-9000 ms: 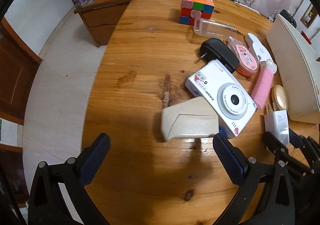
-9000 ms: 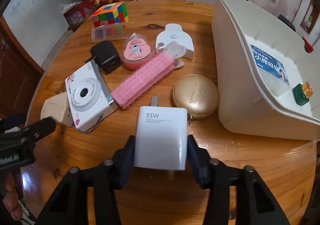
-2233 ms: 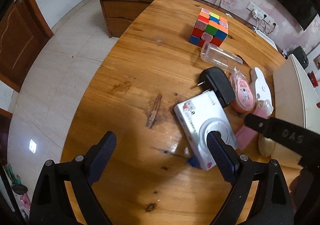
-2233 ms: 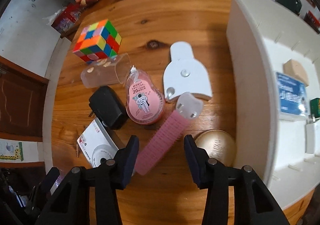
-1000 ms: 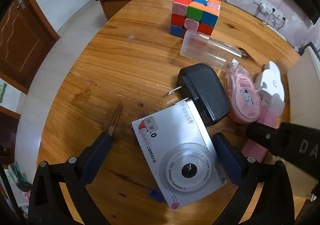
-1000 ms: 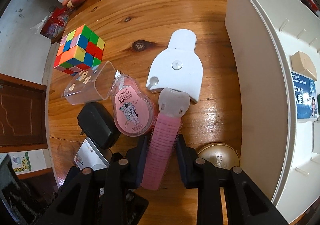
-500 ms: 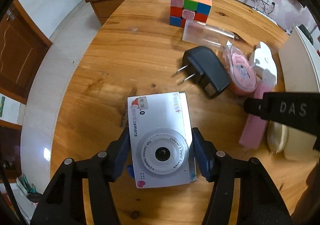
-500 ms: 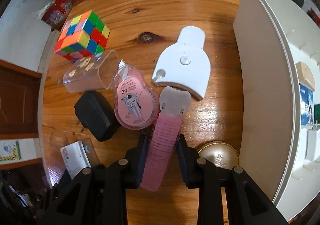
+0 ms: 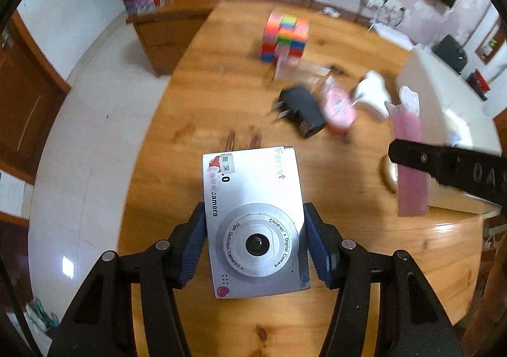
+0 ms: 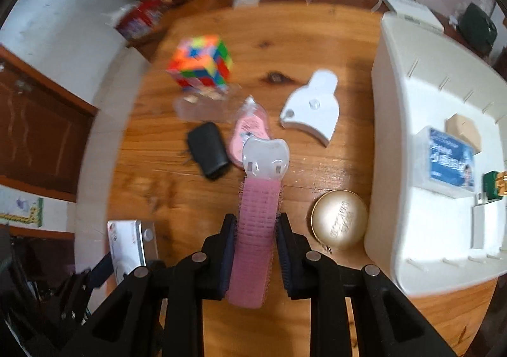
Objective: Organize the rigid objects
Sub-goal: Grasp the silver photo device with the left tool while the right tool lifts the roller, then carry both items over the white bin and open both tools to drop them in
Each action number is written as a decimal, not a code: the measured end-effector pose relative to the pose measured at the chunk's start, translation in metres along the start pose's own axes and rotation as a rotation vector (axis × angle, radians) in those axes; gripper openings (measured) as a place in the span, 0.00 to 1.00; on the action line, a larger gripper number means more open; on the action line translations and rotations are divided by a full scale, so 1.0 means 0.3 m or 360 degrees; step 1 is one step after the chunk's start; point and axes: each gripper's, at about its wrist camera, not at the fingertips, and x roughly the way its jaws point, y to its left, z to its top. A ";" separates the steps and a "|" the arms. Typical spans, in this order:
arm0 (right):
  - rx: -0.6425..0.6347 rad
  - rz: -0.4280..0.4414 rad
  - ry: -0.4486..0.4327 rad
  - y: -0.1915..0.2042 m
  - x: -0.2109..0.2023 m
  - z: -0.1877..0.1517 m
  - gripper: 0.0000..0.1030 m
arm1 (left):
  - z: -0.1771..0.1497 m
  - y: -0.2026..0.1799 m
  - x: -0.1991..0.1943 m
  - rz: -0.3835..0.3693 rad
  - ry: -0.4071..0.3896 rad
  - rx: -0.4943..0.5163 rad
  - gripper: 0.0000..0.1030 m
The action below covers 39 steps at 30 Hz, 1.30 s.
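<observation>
My left gripper (image 9: 255, 246) is shut on a white children's digital camera (image 9: 253, 217) and holds it above the wooden table (image 9: 221, 78). My right gripper (image 10: 256, 249) is shut on a pink hair-roller clip (image 10: 258, 217) with a white end and holds it above the table. The clip (image 9: 408, 163) and the right gripper's arm also show in the left wrist view. The camera (image 10: 130, 243) shows at the lower left of the right wrist view. A white organizer bin (image 10: 399, 173) stands at the right.
On the table lie a colourful puzzle cube (image 10: 201, 62), a clear plastic case (image 10: 202, 106), a black charger (image 10: 209, 154), a pink correction tape (image 10: 250, 125), a white flat piece (image 10: 312, 108) and a gold round tin (image 10: 339, 223). The bin holds several small items.
Both grippers have risen from the table with their objects: the camera and the pink clip are lifted. The views are blurred by motion.
</observation>
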 end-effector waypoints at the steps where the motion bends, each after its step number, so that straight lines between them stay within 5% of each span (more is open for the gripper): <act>1: -0.0010 0.0008 -0.0045 -0.004 -0.041 -0.012 0.24 | 0.006 -0.015 -0.046 -0.0008 -0.0051 0.0023 0.60; 7: 0.0035 0.0012 -0.0305 -0.137 -0.271 -0.069 0.24 | 0.085 -0.153 -0.219 -0.0089 -0.0258 0.0191 0.60; 18: 0.0439 -0.0263 -0.0622 -0.587 -0.468 -0.087 0.24 | 0.288 -0.551 -0.311 -0.0181 -0.0526 0.0431 0.60; 27: 0.0658 -0.0327 -0.0610 -0.820 -0.397 -0.080 0.24 | 0.383 -0.795 -0.079 -0.0253 -0.0321 0.0555 0.60; 39: 0.0659 -0.0268 -0.0372 -0.874 -0.205 -0.073 0.24 | 0.391 -0.943 0.172 -0.0149 -0.0105 0.0668 0.60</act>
